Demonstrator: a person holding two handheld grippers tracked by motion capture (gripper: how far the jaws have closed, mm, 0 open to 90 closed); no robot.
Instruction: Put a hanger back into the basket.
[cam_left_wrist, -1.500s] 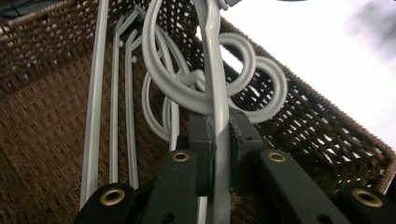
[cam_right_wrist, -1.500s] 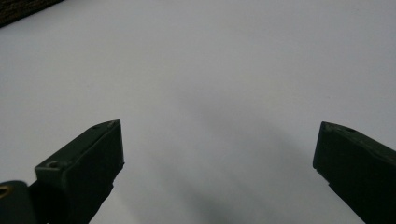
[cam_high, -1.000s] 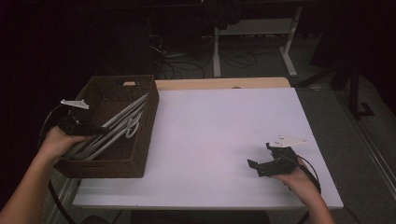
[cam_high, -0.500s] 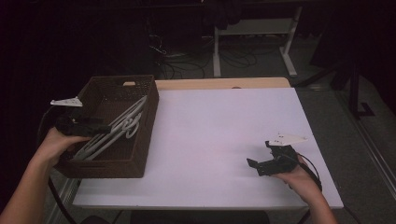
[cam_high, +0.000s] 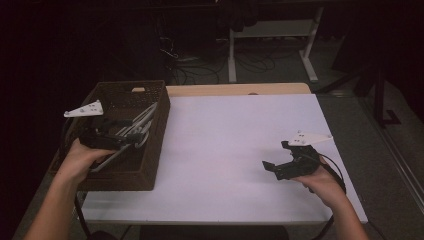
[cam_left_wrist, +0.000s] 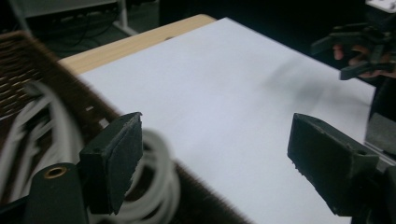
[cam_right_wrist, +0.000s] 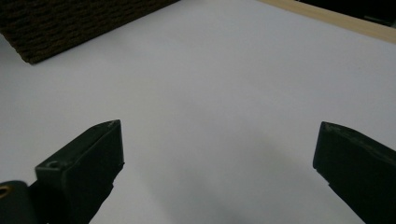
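Two black grippers over a white-topped rectangular table (cam_high: 235, 150) with a pale wooden far edge. Left of centre in the high view, a dark brown woven basket (cam_high: 152, 150), holding white plastic hangers (cam_high: 142, 122) in a loose bundle. Just above those hangers, the left gripper (cam_high: 134, 134), jaws just opened wide, nothing between them. Lower right, the right gripper (cam_high: 277, 161), spread wide, empty. No readable writing or labels anywhere.

A white sheet (cam_high: 240, 145) covers the desk (cam_high: 240, 89), whose wooden edge shows along the far side. Beyond it, on the dark floor, stand a white frame's legs (cam_high: 310, 60) and loose cables (cam_high: 200, 67).
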